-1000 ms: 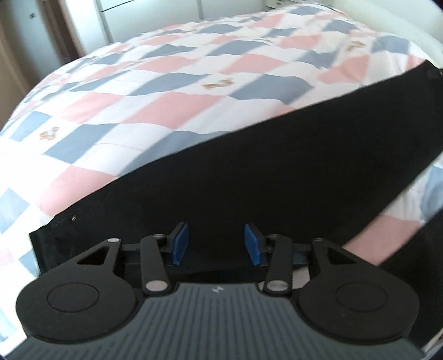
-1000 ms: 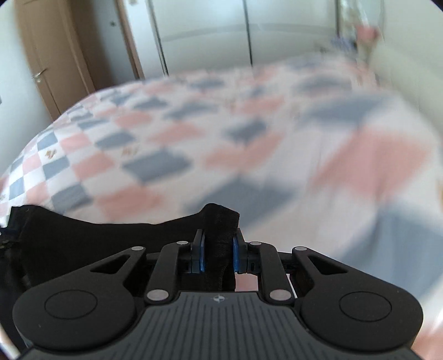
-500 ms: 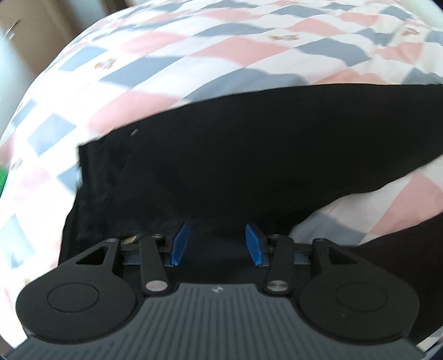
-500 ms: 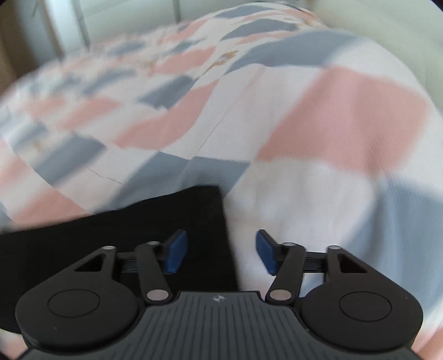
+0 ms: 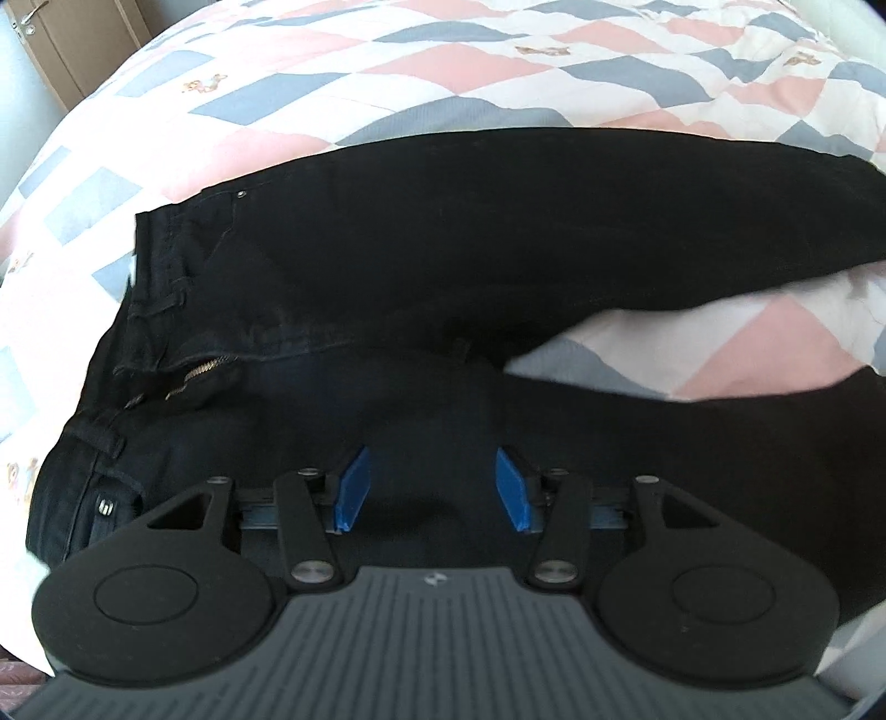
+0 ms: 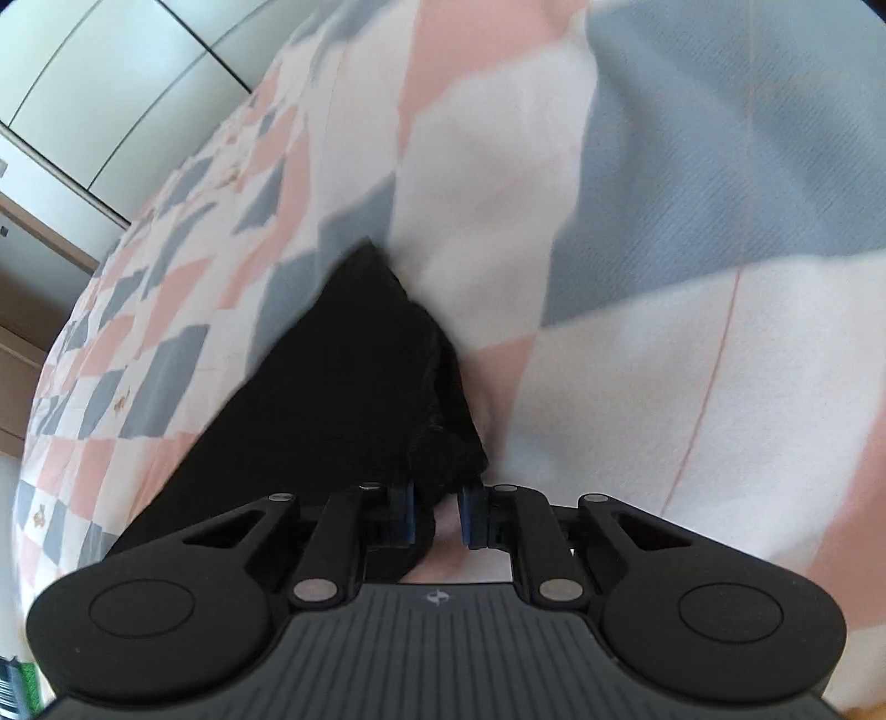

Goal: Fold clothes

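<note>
Black trousers [image 5: 443, 232] lie spread on the bed, with the waistband and open zip [image 5: 205, 368] at the left and the two legs running right. My left gripper [image 5: 429, 487] hovers over the crotch area. Its jaws are opening, and the blue pads stand apart with no fabric pinched between them. In the right wrist view the end of a trouser leg [image 6: 343, 387] comes to a bunched corner. My right gripper [image 6: 436, 509] is closing there, and its pads pinch the bunched black fabric at the hem.
A quilt [image 5: 443, 72] with pink, grey-blue and white diamonds covers the bed, also under the leg end [image 6: 664, 221]. A wooden door [image 5: 66, 50] stands beyond the bed's far left. White wardrobe doors [image 6: 111, 83] are at the back.
The left gripper has travelled along the trousers to the waistband and zip. The right gripper let go of its fabric, opened wide, rolled, sank, and has closed again on the leg's end.
</note>
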Available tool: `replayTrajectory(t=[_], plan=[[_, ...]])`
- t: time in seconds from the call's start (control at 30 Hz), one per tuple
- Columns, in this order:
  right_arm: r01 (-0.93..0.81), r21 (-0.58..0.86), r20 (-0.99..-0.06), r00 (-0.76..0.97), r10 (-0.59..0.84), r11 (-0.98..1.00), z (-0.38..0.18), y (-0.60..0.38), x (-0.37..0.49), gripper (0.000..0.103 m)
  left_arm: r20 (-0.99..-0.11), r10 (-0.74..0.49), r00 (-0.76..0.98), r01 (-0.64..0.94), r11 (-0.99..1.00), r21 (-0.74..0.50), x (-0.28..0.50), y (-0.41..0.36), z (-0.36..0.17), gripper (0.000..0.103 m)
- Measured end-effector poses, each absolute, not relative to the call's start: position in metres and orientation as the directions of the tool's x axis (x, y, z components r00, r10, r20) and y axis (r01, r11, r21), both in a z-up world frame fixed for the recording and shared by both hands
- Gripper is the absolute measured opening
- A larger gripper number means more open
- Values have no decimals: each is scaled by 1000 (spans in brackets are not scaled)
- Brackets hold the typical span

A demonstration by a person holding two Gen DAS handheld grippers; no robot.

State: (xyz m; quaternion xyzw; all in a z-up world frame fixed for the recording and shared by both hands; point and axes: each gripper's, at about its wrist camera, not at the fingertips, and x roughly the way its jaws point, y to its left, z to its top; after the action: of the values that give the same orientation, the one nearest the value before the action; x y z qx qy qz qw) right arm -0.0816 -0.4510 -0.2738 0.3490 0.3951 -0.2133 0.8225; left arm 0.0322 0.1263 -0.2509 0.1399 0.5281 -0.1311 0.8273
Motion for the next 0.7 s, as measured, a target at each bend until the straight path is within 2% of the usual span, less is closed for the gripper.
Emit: replayTrajectory(t=[0.03,0.1,0.13,0.17,0.2,0.27,0.33,0.43,0.57,0.7], plan=[[616,350,-801,588,-115,706,-271,-445,-81,12,-913,-63,403,351,932,91,29,131,-250,45],[639,270,-860,497,-119,720,-287,-446,-78,18,-918,-34,396,322,941,105,22,143,-249,45],[649,290,-865,493,-98,703,-289,-450,-79,18,-918,-17,397,309,944,116,19,150,-247,46],[658,320,-865,496,-73,682,-290,-453,-81,23,-918,0,395,288,950,124,16,159,-245,51],[648,345,-848,525,-70,679,-282,-453,-87,30,-920,16,393,260,957,127,13,171,-243,56],[620,367,-819,568,-74,693,-264,-446,-106,59,-922,53,384,181,975,132,8,198,-241,57],[587,354,-807,586,-80,728,-252,-435,-130,61,-924,90,372,87,988,131,5,227,-240,57],[649,369,-841,537,-58,665,-259,-418,-191,61,-930,109,351,-97,992,80,4,275,-240,57],[745,394,-873,486,-34,539,-269,-389,-271,61,-937,33,347,-370,923,-104,9,338,-252,57],[803,448,-849,520,-93,392,-269,-357,-328,61,-920,-65,388,-556,779,-290,19,385,-278,57]])
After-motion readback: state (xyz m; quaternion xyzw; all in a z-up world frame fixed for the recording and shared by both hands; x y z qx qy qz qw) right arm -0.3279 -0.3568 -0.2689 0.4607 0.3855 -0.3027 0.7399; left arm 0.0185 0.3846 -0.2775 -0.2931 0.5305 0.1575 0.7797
